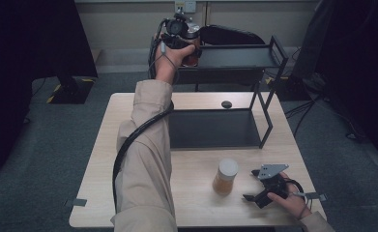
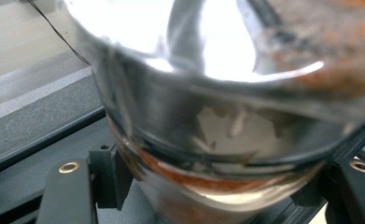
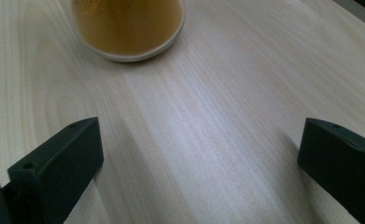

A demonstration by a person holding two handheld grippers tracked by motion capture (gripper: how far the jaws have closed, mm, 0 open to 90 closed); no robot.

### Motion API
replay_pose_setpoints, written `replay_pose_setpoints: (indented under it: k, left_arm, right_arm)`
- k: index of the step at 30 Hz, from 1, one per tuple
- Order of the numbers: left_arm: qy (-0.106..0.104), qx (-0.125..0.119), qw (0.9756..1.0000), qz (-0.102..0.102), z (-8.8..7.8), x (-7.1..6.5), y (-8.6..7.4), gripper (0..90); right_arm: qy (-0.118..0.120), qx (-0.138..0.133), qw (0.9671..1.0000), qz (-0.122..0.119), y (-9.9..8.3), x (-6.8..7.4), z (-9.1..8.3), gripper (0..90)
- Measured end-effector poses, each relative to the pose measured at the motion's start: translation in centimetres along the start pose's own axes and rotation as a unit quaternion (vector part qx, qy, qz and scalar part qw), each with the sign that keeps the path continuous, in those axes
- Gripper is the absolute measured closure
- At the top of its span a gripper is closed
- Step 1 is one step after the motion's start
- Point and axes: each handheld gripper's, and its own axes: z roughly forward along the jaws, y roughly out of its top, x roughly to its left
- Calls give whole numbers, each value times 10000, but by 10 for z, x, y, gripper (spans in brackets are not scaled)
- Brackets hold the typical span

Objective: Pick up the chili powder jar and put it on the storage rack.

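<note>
**A:** Where the person's left arm stretches forward past the far edge of the wooden table (image 1: 128, 159), what is it carrying?

**B:** The left gripper (image 1: 182, 42) is raised at the top shelf of a black metal rack (image 1: 235, 57), and its jaws are clamped on a clear jar (image 1: 192, 48) with reddish-brown contents. In the left gripper view the jar (image 2: 227, 116) sits very close and blurred between the two black jaws, with a shiny silvery band across it and orange-brown powder showing through the glass near the bottom.

**A:** Can any label or brand be read on it?

**B:** No. A pale torn-looking patch shows on the jar (it may be a reflection or a scrap of sticker), but no lettering is legible.

**A:** And the other hand?

**B:** The right gripper (image 1: 261, 189) rests low on the table near its front right corner, its jaws standing wide apart with only bare wood between them. Just to its left stands a second jar (image 1: 225, 176), upright, with a white lid and tan contents, apart from the jaws. In the right gripper view its rounded base (image 3: 129, 28) sits ahead of the jaws, untouched.

**A:** Any writing there?

**B:** None that I can make out. The rack's lower shelf (image 1: 210, 128) sits on the table, and a small dark round object (image 1: 226, 104) lies behind it.
</note>
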Motion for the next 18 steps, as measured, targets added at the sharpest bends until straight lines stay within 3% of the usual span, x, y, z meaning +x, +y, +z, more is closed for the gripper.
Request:
replay_pose_setpoints:
  k: [2,4,6,11,18]
  left_arm:
    - [11,-11,10000,-2,-1,0,-1,294]
    - [111,21,9999,-39,-2,-4,-1,177]
    - [65,-63,9999,-134,-6,-2,-4,118]
    - [12,-136,9999,-63,-14,-6,-10,69]
    - [-121,-323,9991,-228,-22,-7,-23,14]
  right_arm:
    - [0,0,10000,0,0,0,0,0]
    - [0,-2,10000,-1,0,0,0,0]
    - [-1,-3,10000,1,0,0,0,0]
    - [-1,-3,10000,4,0,0,0,0]
    - [-1,-3,10000,3,0,0,0,0]
